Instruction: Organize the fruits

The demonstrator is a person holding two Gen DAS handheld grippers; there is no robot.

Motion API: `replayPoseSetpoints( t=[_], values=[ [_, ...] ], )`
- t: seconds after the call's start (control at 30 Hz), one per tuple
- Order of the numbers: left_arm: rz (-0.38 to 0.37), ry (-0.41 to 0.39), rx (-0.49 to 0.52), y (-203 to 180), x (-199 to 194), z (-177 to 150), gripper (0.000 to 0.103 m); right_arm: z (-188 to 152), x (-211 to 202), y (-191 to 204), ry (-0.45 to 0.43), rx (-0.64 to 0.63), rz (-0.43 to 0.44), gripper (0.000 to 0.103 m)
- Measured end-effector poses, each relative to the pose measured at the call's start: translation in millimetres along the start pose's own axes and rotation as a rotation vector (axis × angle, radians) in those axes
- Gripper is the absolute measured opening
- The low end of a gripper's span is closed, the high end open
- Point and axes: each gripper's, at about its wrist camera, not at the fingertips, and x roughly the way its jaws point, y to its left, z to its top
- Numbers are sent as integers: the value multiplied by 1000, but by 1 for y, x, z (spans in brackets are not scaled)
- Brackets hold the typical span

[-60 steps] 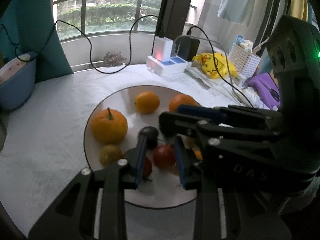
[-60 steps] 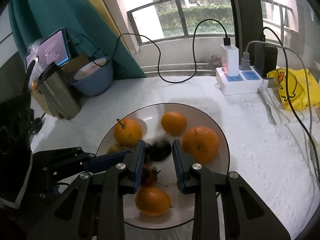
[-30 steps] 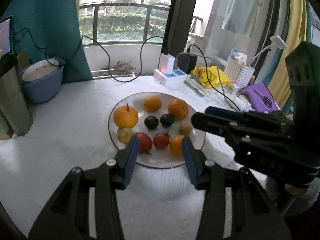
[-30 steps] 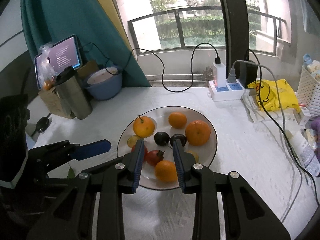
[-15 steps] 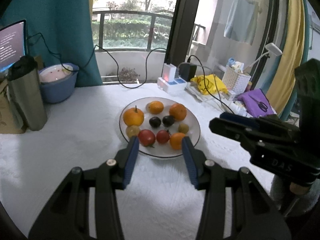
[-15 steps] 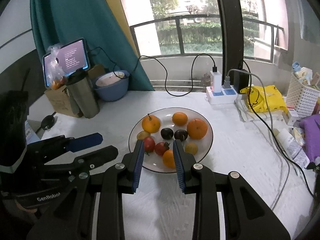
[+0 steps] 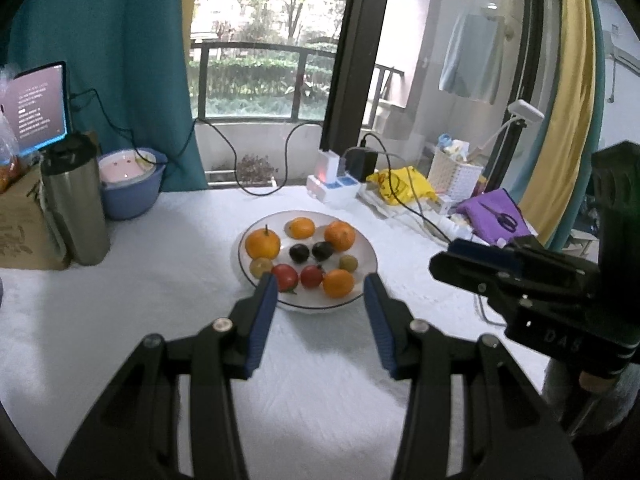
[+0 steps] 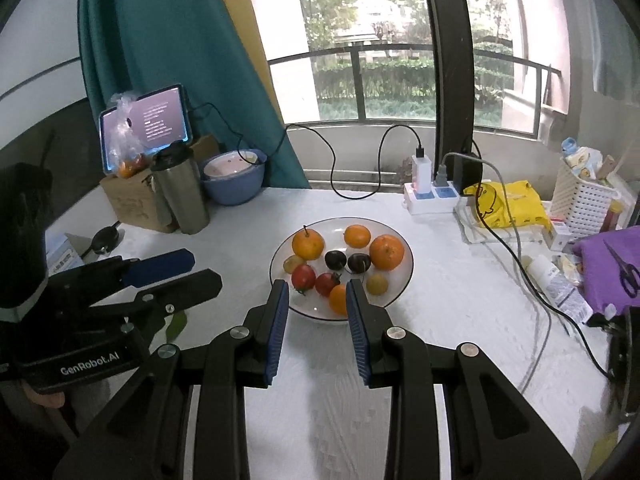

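The left gripper (image 8: 172, 276) carries the white lettering "GenRobot.AI" on its black body in the right wrist view. The right gripper (image 7: 472, 258) shows faint letters "DAS" in the left wrist view. A tablet (image 8: 154, 128) propped at the back has lines of pale text on its screen, too small to read.

A white plate (image 8: 404, 280) with a thin dark rim sits in the middle of the white tabletop (image 8: 460, 340), and all the fruit lies on it. At the back are three oranges: one with a stem (image 8: 307, 244), a smaller one (image 8: 357, 236) and the largest (image 8: 386, 252). Two dark plums (image 8: 335, 260) lie side by side at the centre. Two red tomatoes (image 8: 303, 277) lie toward the front left, with a small orange (image 8: 338, 299) at the front. A small yellowish fruit (image 8: 293, 263) lies at the left and another (image 8: 377, 283) at the right.

Both grippers hang above the tabletop, short of the plate, holding nothing. The left jaws stand moderately apart; the right jaws stand at a narrow gap, not touching.
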Motion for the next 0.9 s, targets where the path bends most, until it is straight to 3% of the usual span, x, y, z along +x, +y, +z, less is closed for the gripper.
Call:
replayPoseSetpoints(
  t=[0.37, 0.4, 0.43, 0.5, 0.67, 0.73, 0.9],
  values=[
    [12, -78, 14, -8, -45, 1, 48, -5, -43, 16, -43, -34, -24, 32],
    [12, -83, 15, -9, -49, 0, 54, -5, -45, 17, -46, -39, -26, 32],
    [10, -86, 15, -10, -52, 0, 69, -5, -50, 19, -52, -44, -29, 33],
    [4, -101, 13, -10, -61, -1, 81, -5, -57, 22, -61, -50, -32, 42],
    [15, -126, 25, -13, -78, -3, 85, -6, -78, 30, -96, -60, -48, 44],
    [28, -143, 33, -15, -87, -4, 93, -6, -88, 34, -113, -62, -58, 47],
    [43, -182, 52, -21, -108, -3, 97, -8, -109, 40, -153, -67, -73, 74]
  ],
)
